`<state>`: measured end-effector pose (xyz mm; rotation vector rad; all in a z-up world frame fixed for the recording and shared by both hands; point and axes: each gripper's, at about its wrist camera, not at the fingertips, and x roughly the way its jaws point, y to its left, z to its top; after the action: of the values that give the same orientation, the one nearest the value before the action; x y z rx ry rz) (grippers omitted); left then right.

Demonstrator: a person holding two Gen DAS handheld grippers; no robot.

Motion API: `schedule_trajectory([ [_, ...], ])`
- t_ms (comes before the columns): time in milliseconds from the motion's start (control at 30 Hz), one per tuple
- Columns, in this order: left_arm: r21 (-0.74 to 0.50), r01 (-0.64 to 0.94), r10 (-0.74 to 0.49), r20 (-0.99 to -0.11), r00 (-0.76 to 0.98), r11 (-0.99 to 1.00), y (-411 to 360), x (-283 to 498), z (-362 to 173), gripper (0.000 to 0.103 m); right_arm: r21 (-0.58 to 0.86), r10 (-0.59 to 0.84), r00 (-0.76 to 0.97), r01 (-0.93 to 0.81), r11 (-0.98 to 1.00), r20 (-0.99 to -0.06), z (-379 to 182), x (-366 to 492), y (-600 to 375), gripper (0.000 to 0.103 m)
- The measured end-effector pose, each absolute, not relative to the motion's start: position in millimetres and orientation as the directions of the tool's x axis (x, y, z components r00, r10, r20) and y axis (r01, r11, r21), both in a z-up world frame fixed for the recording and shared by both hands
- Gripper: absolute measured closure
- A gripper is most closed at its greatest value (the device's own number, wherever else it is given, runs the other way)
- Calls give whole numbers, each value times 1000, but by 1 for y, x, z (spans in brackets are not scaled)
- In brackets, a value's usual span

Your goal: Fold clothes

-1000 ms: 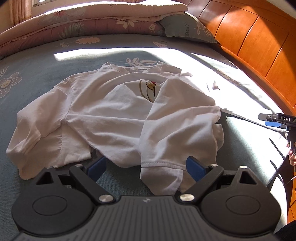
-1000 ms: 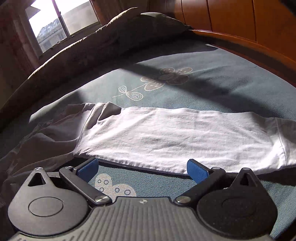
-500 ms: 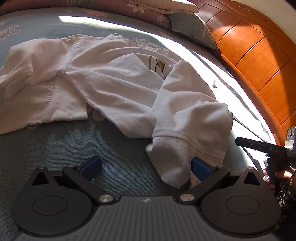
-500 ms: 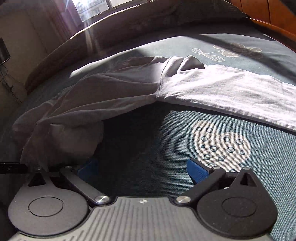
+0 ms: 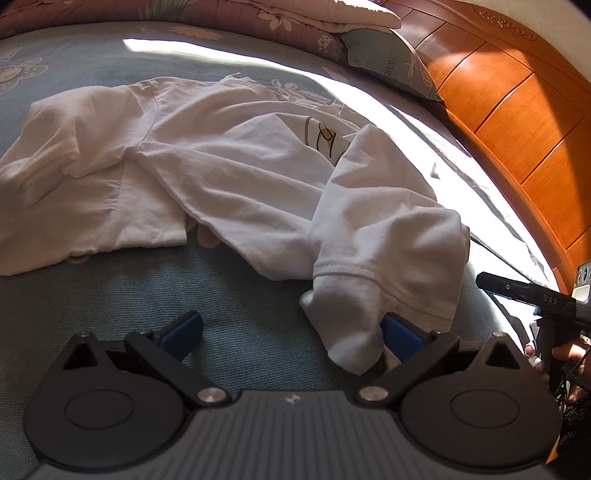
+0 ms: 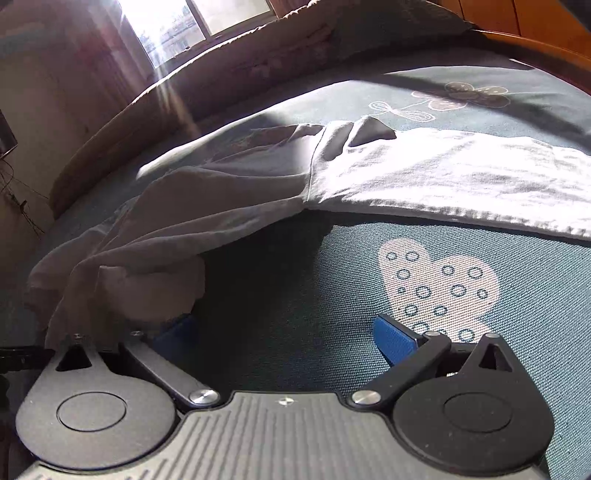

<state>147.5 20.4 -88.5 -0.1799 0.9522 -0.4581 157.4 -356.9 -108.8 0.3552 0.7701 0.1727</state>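
Fingers spread wide on both grippers, the left gripper [image 5: 291, 332] and right gripper [image 6: 284, 332] hover at a sleeve cuff [image 5: 354, 317] of a rumpled white T-shirt [image 5: 221, 177] lying on the blue bedspread [image 6: 295, 295], gripping nothing.

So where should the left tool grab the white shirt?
Probably the hemmed sleeve cuff of the white shirt. It bunches up off the bed between the open left tool's pads, beside the right-hand pad, so come straight from the near side.

Blue flowered bed [image 5: 110, 306] under rumpled white T-shirt [image 5: 236, 173], pillow [image 5: 388, 62], folded quilt [image 5: 221, 14]
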Motion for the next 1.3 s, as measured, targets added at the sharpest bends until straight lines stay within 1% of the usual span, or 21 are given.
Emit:
schedule_trajectory([
  [133, -255, 252, -357, -729, 584, 933, 50, 146, -68, 1, 316, 261, 707, -56, 947, -658, -109, 156, -349, 0],
  [300, -13, 53, -45, -738, 673, 999, 96, 159, -58, 1, 254, 229, 708, -72, 965, -668, -110, 154, -340, 0],
  [367, 44, 4, 30, -728, 685, 999, 108, 166, -64, 1, 232, 216, 707, -76, 970, -673, -111, 155, -336, 0],
  [433, 79, -14, 66, -710, 701, 997, 113, 174, -71, 1, 208, 204, 705, -81, 975, -680, -111, 155, -333, 0],
  [500, 169, -48, 153, -690, 707, 985, 112, 183, -82, 1, 184, 190, 702, -85, 979, -687, -111, 155, -329, 0],
  [633, 217, -106, 227, -670, 707, 970, 114, 200, -98, 1, 144, 166, 697, -90, 985, -698, -112, 156, -324, 0],
  [700, 243, -152, 276, -642, 715, 958, 118, 202, -98, 1, 125, 156, 694, -95, 988, -703, -112, 156, -322, 0],
  [833, 298, -252, 385, -588, 712, 921, 134, 199, -86, 1, 95, 139, 691, -102, 990, -709, -113, 156, -317, 0],
  [967, 309, -348, 464, -536, 705, 885, 164, 191, -65, 1, 94, 134, 695, -97, 991, -706, -113, 156, -317, 0],
  [1100, 284, -379, 474, -537, 698, 881, 188, 193, -47, 1, 89, 130, 697, -95, 991, -705, -114, 156, -316, 0],
  [1200, 194, -323, 375, -572, 730, 926, 189, 189, -42, 1, 84, 126, 699, -94, 992, -704, -114, 156, -315, 0],
  [1233, 161, -285, 324, -591, 739, 945, 186, 189, -44, 1, 83, 125, 699, -94, 992, -704, -114, 156, -315, 0],
  [1300, 151, -237, 279, -615, 738, 960, 175, 188, -53, 1, 81, 122, 699, -92, 993, -705, -114, 156, -315, 0],
])
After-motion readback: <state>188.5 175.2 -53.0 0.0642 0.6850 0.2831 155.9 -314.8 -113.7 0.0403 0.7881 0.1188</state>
